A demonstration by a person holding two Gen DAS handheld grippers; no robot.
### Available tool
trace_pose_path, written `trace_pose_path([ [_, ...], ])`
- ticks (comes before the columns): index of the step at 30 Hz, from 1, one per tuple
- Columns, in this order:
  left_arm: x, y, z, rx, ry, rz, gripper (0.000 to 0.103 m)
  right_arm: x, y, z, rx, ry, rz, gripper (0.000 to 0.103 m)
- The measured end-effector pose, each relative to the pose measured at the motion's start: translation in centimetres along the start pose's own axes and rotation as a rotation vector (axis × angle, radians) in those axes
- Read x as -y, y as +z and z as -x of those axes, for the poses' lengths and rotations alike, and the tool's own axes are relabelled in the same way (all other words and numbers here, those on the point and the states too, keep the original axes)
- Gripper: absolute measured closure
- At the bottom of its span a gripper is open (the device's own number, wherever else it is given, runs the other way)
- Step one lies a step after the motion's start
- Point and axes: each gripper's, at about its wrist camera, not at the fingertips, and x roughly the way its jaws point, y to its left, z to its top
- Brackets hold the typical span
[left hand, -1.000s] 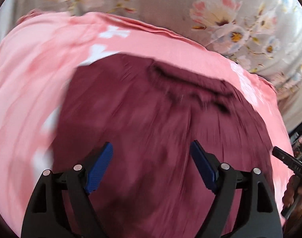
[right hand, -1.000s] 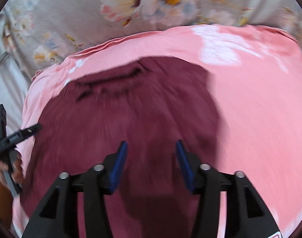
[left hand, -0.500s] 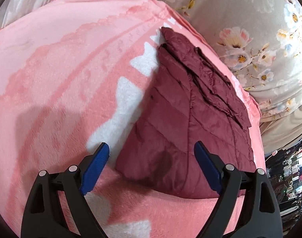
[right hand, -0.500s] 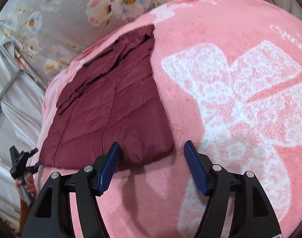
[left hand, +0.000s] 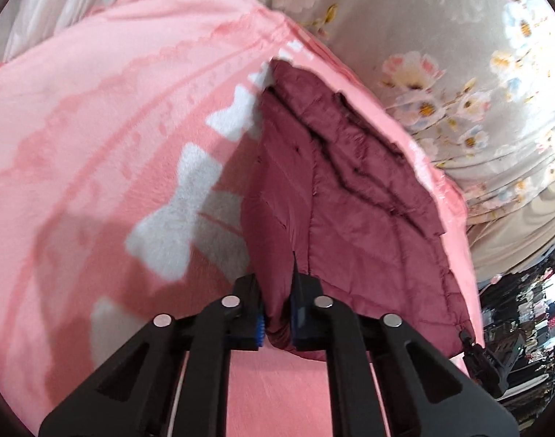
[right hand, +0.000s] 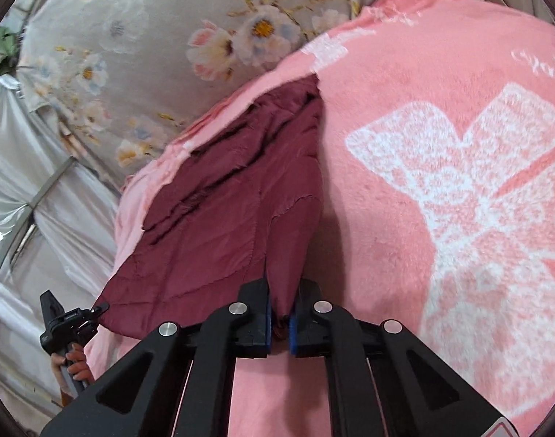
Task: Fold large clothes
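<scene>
A folded maroon quilted jacket (left hand: pixel 350 200) lies on a pink blanket (left hand: pixel 95 127) with white bow prints. My left gripper (left hand: pixel 277 313) is closing, its blue pads pinching the jacket's near left corner. In the right wrist view the same jacket (right hand: pixel 233 200) stretches away to the upper left, and my right gripper (right hand: pixel 279 313) is closing on its near right corner, with fabric bunched between the pads. Each view shows the other gripper at the jacket's opposite near corner: the right gripper (left hand: pixel 485 360), and the left gripper (right hand: pixel 70 322) with a hand on its handle.
A grey floral sheet (left hand: pixel 459 36) lies beyond the blanket's far edge, also in the right wrist view as floral sheet (right hand: pixel 132 36). Dark cluttered shelves (left hand: pixel 525 309) show at the far right. Pale curtain fabric and a metal bar (right hand: pixel 40 189) stand at the left.
Both grippers swept from above the jacket's middle out to its near corners, then went from wide open to pinched on the fabric there. The views have rolled.
</scene>
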Motion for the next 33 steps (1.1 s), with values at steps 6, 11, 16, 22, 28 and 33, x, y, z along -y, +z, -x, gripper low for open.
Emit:
trace_pose_path([
  [6,1.8,-3.0,9.2,0.098,-0.051,-0.036,0.098,-2.7,-3.1,9.8,0.109,0.073,0.117,0.098],
  [11,3.7,-4.0,18.7,0.228,-0.141,-0.048,0.098,-5.0,-3.1,17.2,0.242,0.204,0.128,0.098],
  [16,7.3,-1.0,20.9,0.347,-0.169,-0.142,0.098,-6.9,1.8,16.3,0.315,0.262,0.112,0.098],
  [22,9.2,6.2,12.4,0.303,-0.039,-0.162,0.097,-4.3,9.1,4.1,0.239,0.148,0.019,0.098],
  [28,9.5,11.2,-0.8,0.19,0.228,-0.232,0.097,0.1,12.1,-8.1,0.123,0.027,-0.105,0.098],
  [33,7.2,11.6,-8.7,0.09,0.34,-0.241,0.097,2.6,12.1,-14.0,0.06,-0.047,-0.145,0.098],
])
